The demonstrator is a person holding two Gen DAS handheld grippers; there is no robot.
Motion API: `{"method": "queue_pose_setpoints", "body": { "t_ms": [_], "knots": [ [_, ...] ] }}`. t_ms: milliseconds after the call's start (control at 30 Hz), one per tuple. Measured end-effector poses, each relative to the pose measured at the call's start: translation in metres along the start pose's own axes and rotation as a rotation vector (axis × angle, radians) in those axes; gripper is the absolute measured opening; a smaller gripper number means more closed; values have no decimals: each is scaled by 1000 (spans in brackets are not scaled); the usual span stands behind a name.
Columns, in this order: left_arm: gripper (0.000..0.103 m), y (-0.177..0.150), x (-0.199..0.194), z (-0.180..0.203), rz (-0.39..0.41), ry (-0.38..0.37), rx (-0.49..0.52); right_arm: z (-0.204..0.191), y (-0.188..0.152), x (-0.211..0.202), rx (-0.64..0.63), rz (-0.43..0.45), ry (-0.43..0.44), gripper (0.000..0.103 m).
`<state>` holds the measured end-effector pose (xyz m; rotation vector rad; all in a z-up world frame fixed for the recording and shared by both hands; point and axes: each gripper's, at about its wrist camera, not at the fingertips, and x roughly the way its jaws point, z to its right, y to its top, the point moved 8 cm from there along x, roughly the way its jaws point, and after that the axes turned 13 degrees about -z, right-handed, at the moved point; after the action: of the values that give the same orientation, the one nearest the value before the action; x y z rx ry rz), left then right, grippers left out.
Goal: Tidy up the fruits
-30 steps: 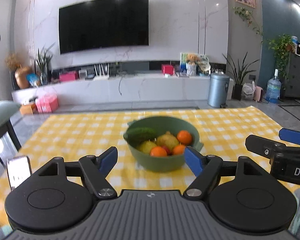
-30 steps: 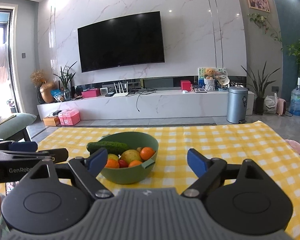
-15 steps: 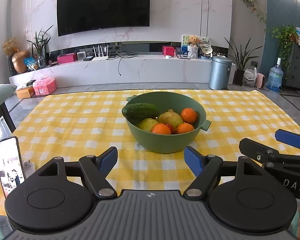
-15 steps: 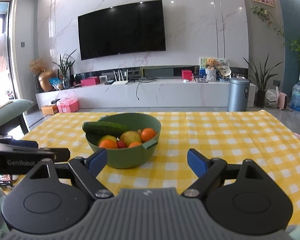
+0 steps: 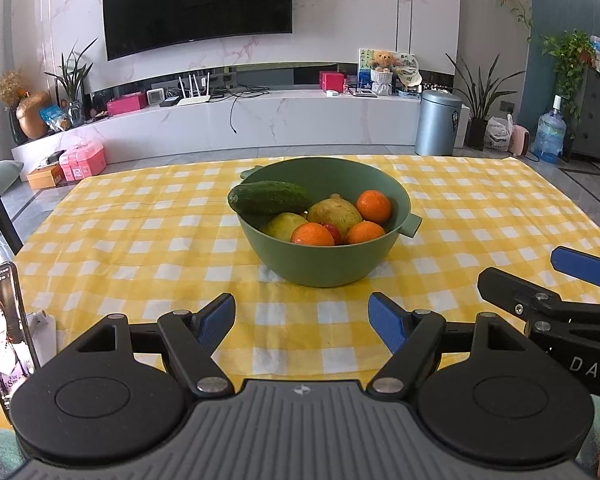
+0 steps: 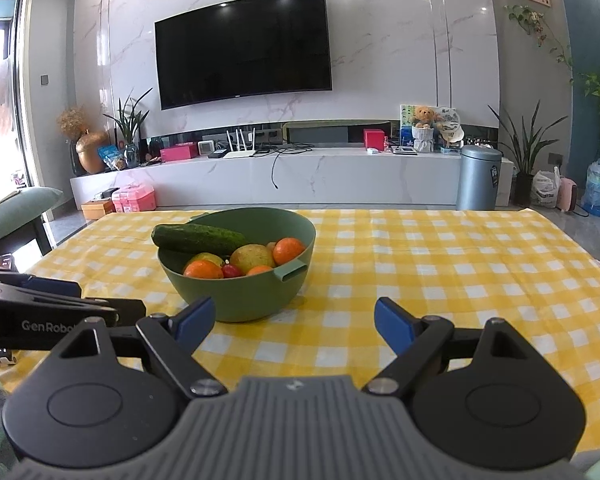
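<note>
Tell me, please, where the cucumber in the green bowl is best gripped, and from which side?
Grip the cucumber at its middle, from above, fingers across its width. It lies on top of the other fruit, with one end sticking out over the rim of the bowl, so probably nothing blocks it.

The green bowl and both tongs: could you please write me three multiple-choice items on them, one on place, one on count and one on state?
1. Where does the cucumber lie?
A. across the fruit in the green bowl
B. on the cloth
C. in the left tongs

2. How many oranges show in the left wrist view?
A. one
B. three
C. five

3. How are the left tongs and right tongs?
A. both shut on fruit
B. one holds the bowl
C. both open, empty

Answers: 1 A, it rests over the rim; 2 B, three oranges are visible; 3 C, the jaws stand apart, short of the bowl.
</note>
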<state>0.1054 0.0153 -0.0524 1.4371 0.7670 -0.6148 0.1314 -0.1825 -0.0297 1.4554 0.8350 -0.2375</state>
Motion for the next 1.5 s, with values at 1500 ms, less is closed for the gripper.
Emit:
{"method": "queue_pose_setpoints", "body": {
  "t_ms": [1500],
  "knots": [
    [89,4,-11,2,7,-3,-8,1,-3,-1,21,-14,5,84]
  ]
}}
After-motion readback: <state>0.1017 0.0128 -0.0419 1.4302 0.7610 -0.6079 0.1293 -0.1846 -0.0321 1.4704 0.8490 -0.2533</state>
